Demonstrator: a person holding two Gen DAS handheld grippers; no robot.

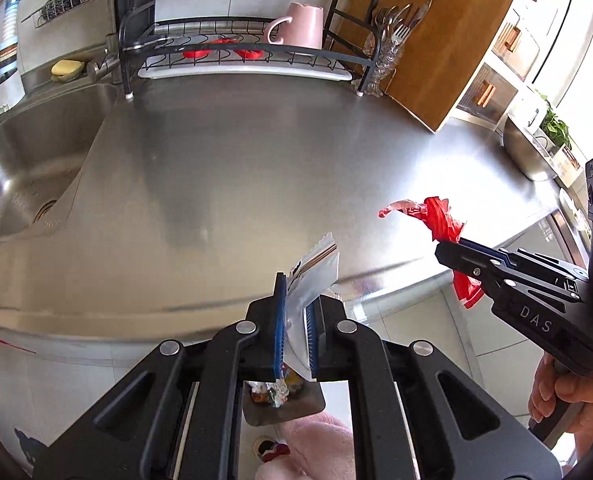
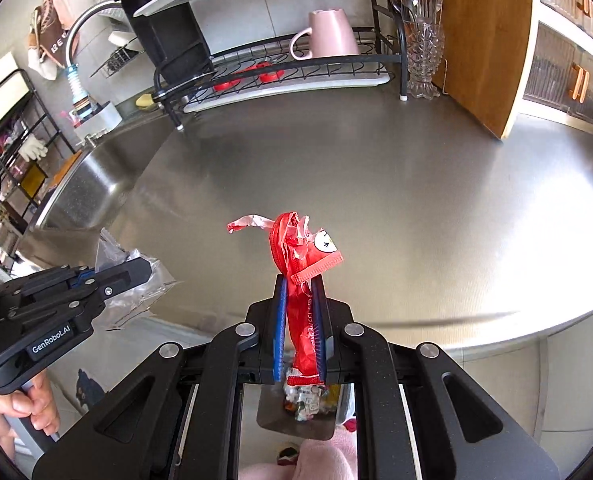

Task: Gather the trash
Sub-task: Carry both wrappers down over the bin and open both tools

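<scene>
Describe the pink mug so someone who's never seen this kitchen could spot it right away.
Look to the back of the steel counter, where a black wire dish rack stands against the tiled wall. The pink mug sits upside down on it, handle to the left. Nothing else there is pink; its neighbours are red items and a glass cutlery holder.

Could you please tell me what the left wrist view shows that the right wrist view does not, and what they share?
Only the left wrist view shows the sink's drain, a steel bowl and a green plant. Only the right wrist view shows a hanging bag and a wire shelf with gloves. Both show the left gripper shut on the silver wrapper, the right gripper shut on the red wrapper, and the pink mug.
</scene>
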